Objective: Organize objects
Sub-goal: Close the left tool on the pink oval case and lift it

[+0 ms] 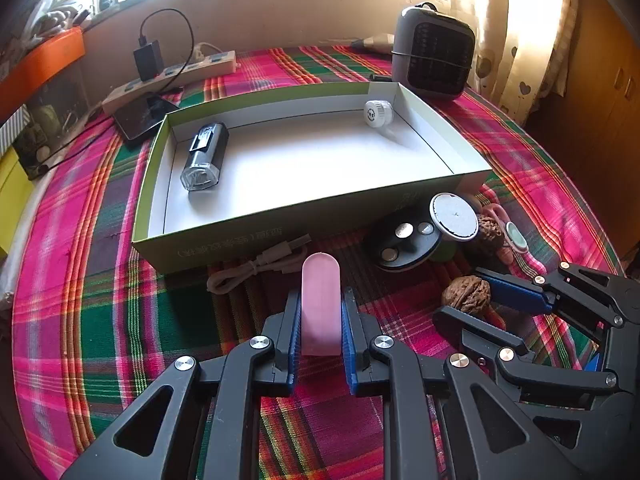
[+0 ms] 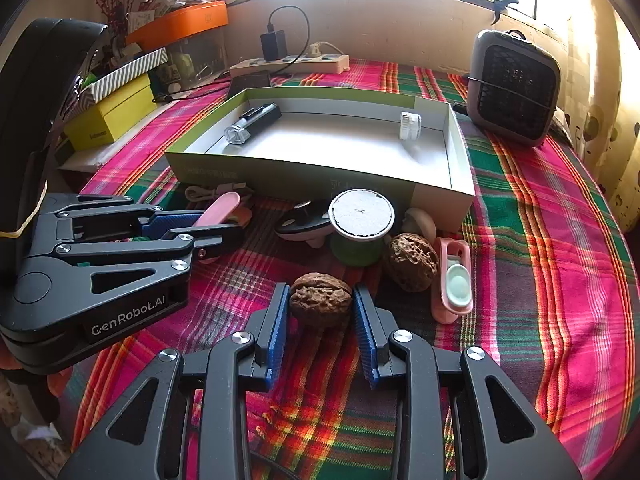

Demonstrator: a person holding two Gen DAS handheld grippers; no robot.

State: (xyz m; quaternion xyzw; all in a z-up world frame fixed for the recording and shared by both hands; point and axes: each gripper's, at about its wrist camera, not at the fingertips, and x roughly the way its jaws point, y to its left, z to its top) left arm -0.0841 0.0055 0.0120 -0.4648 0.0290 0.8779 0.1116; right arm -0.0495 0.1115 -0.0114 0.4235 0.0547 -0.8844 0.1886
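Blue pads of the left gripper [image 1: 320,320] clamp a pink case [image 1: 321,304]; the right gripper [image 2: 321,312] grips a walnut [image 2: 320,299], both just short of the box [image 1: 280,236].

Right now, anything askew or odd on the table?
Nothing spilled or damaged. The white cap lies tipped on its side in the box, and the black dish leans tilted against the green spool. Loose clutter still sits outside the box.
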